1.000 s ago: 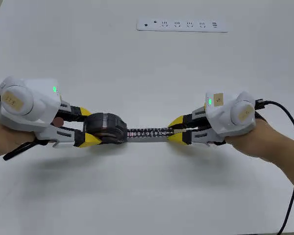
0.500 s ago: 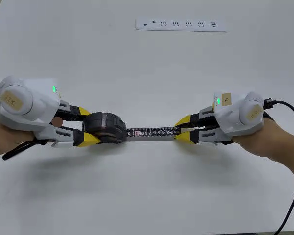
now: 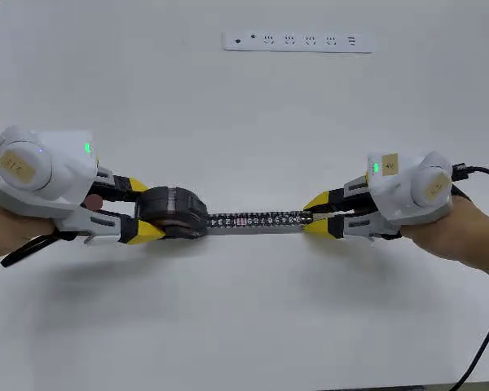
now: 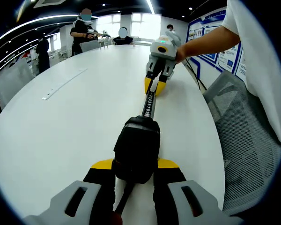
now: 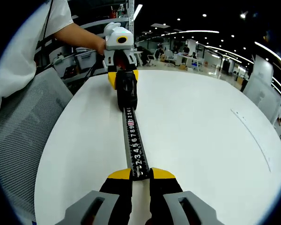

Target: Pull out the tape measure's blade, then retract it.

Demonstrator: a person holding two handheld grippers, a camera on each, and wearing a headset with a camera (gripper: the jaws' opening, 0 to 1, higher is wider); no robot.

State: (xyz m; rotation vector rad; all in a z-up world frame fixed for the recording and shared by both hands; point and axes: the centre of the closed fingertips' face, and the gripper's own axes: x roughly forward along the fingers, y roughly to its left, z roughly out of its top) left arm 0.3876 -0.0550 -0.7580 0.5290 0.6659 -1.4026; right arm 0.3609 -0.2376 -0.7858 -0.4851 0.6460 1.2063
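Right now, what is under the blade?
Bare white table lies under the blade, which spans from the case to the right gripper. The blade's tip is covered by that gripper's jaws.

The end of the blade [image 5: 132,140] lies hidden between the right tongs [image 5: 140,176].

Black tape measure [image 3: 175,213], perhaps upright; numbered blade [image 3: 257,220] partly extended, straight, level.

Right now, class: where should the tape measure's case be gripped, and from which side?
Grip the case across its broad flat faces, from the end opposite the blade, as the left hand-held gripper does: that leaves the blade free to run.
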